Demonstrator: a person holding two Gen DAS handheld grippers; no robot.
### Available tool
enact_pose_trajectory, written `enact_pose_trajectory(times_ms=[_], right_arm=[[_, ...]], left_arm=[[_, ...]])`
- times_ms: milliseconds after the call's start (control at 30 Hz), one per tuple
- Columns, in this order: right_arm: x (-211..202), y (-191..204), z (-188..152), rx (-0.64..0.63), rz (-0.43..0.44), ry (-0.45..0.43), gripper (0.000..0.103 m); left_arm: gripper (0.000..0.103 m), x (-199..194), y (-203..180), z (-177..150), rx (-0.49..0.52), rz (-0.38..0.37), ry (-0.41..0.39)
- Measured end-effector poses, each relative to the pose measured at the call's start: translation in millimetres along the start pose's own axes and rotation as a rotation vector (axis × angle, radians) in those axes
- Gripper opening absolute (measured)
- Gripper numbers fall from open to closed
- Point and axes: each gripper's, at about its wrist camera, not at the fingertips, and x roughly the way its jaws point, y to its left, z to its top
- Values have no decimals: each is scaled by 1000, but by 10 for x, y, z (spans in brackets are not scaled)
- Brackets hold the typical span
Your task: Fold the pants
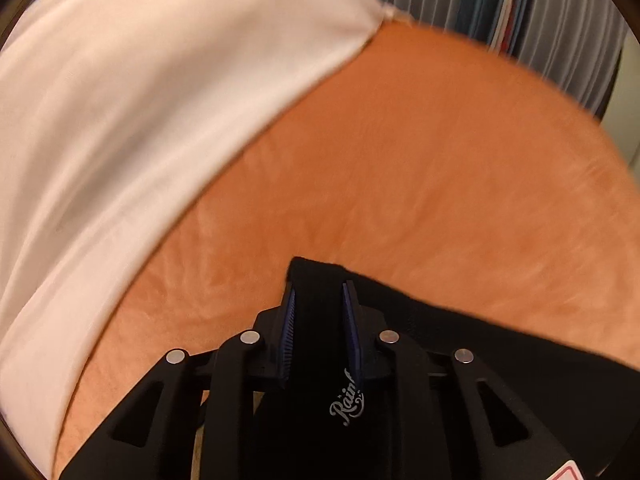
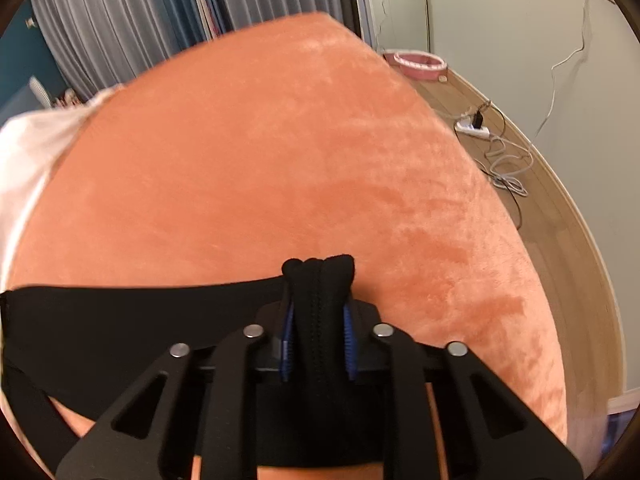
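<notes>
The black pants [image 1: 460, 332] are held above an orange plush bed cover [image 1: 420, 168]. My left gripper [image 1: 320, 292] is shut on one corner of the pants, with a silver logo showing between the fingers. The fabric runs off to the right. In the right wrist view my right gripper [image 2: 318, 312] is shut on a bunched corner of the pants [image 2: 120, 320] with a zipper seam, and the fabric stretches away to the left over the orange cover [image 2: 280, 152].
A white sheet or pillow [image 1: 140, 100] lies on the left part of the bed. Striped curtains [image 1: 520, 4] hang behind. To the right of the bed are a wooden floor [image 2: 560, 208], a power strip with cables [image 2: 474, 128], and a pink basin [image 2: 416, 63].
</notes>
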Motion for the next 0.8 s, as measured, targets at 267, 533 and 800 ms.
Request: enact_pose_trajectory(times_ms=[267, 533, 800], right_arm=[[-1417, 22, -381, -76, 159, -200, 15], [-1539, -404, -1402, -98, 89, -59, 15], [-1259, -549, -1936, -62, 58, 55, 23]], left_arm=[[4, -1925, 458, -507, -13, -362, -290], [8, -1897, 1094, -1561, 129, -145, -150], [3, -1311, 1518, -2140, 66, 19, 4]])
